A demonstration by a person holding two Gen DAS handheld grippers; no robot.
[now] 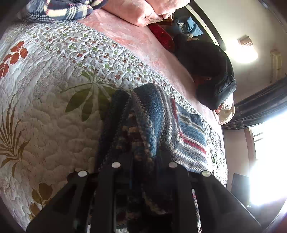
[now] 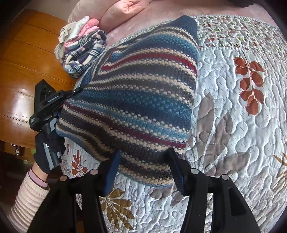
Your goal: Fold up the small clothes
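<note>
A striped knit sweater (image 2: pixel 136 96) in blue, cream, grey and red lies partly lifted over the floral quilt (image 2: pixel 233 114). My left gripper (image 2: pixel 76 90) is shut on the sweater's left corner and holds it up off the bed. In the left wrist view the sweater (image 1: pixel 152 121) hangs over and between the left gripper's (image 1: pixel 136 111) fingers and hides the right one. My right gripper (image 2: pixel 143 157) is open, its fingers standing on either side of the sweater's near edge. A gloved hand (image 2: pixel 48 148) with a cream ribbed sleeve holds the left gripper.
A pile of plaid and pink clothes (image 2: pixel 84 50) sits at the bed's far left, beside a pink blanket (image 2: pixel 125 9). A dark jacket (image 1: pixel 206 68) lies on the bed's other side. Wooden furniture (image 2: pixel 26 62) stands beyond the bed edge. A bright window (image 1: pixel 269 152) glares.
</note>
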